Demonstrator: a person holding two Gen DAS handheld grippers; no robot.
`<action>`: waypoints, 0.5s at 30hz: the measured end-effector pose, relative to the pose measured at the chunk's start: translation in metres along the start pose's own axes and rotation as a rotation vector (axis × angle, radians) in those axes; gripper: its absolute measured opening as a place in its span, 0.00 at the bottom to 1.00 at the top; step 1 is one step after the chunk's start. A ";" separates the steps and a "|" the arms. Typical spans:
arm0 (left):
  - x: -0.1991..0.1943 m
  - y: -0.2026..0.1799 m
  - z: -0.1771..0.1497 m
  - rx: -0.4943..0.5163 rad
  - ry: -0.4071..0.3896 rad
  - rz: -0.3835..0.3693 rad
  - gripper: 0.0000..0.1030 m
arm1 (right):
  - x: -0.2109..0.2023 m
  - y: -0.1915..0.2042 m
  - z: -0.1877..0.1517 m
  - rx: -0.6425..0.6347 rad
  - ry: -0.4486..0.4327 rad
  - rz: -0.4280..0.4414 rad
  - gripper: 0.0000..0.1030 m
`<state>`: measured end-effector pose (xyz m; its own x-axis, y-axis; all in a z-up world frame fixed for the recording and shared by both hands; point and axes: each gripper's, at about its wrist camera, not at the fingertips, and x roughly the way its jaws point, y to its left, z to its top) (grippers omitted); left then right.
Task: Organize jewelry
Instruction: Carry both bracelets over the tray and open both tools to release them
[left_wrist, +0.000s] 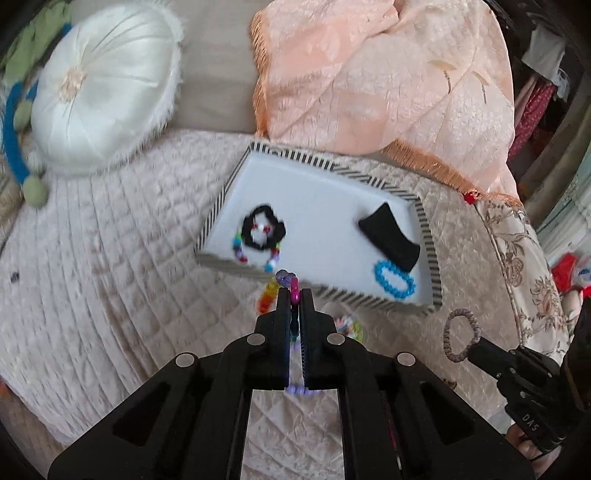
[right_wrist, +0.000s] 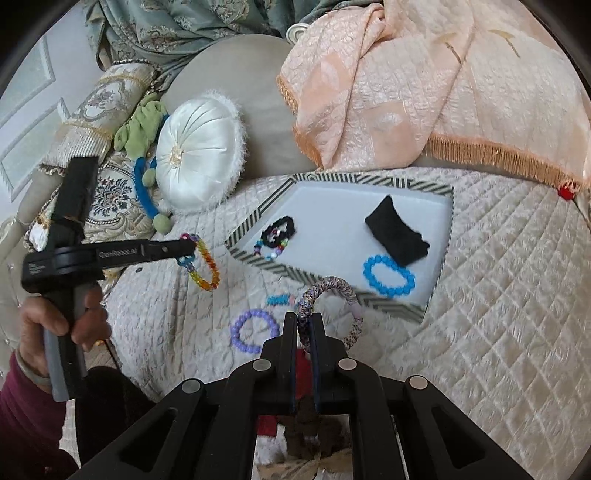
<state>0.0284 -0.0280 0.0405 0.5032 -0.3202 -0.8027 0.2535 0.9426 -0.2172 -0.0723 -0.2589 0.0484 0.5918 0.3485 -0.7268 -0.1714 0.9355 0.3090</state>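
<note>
On the quilted bed cover (right_wrist: 480, 295), just below the peach fringed throw (right_wrist: 406, 92), I log one striped-rim tray (right_wrist: 369, 184) with a white floor. Tray contents: a black scrunchie (right_wrist: 277, 230) with a multicoloured bead bracelet (right_wrist: 271, 251) lying against it at the near-left corner; a black cloth piece (right_wrist: 397, 230) toward the right; a blue bead bracelet (right_wrist: 389, 276) just in front of that cloth. Off the tray, on the cover: a purple bead bracelet (right_wrist: 254, 328) and a small blue beaded piece (right_wrist: 279, 299), the latter too small for me to class with confidence, possibly a short strand. My left hand-held gripper (right_wrist: 186, 248) has its jaws pressed together on a rainbow bead bracelet (right_wrist: 203, 264), which hangs from the tips clear of the cover, left of the tray; the left wrist view is smeared with blur. A hand (right_wrist: 66, 325) in a dark red sleeve (right_wrist: 26, 413) grips its handle. My right hand-held gripper (right_wrist: 303, 321) pinches a braided grey-lilac hair tie (right_wrist: 332, 310), the loop standing up above the tips, just before the tray's near rim. Also present: a white round cushion (right_wrist: 201, 155) and a green and blue plush item (right_wrist: 146, 147) at far left.
</note>
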 end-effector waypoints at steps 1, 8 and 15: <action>0.000 -0.002 0.004 0.007 -0.005 0.009 0.03 | 0.003 0.000 0.005 -0.003 0.000 0.000 0.06; 0.012 -0.017 0.022 0.054 -0.018 0.053 0.03 | 0.021 -0.005 0.027 -0.014 0.001 0.001 0.06; 0.042 -0.029 0.042 0.087 -0.006 0.080 0.03 | 0.052 -0.009 0.048 -0.050 0.039 -0.004 0.06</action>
<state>0.0765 -0.0725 0.0366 0.5297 -0.2452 -0.8119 0.2828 0.9536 -0.1034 -0.0020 -0.2523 0.0372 0.5616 0.3463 -0.7514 -0.2094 0.9381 0.2759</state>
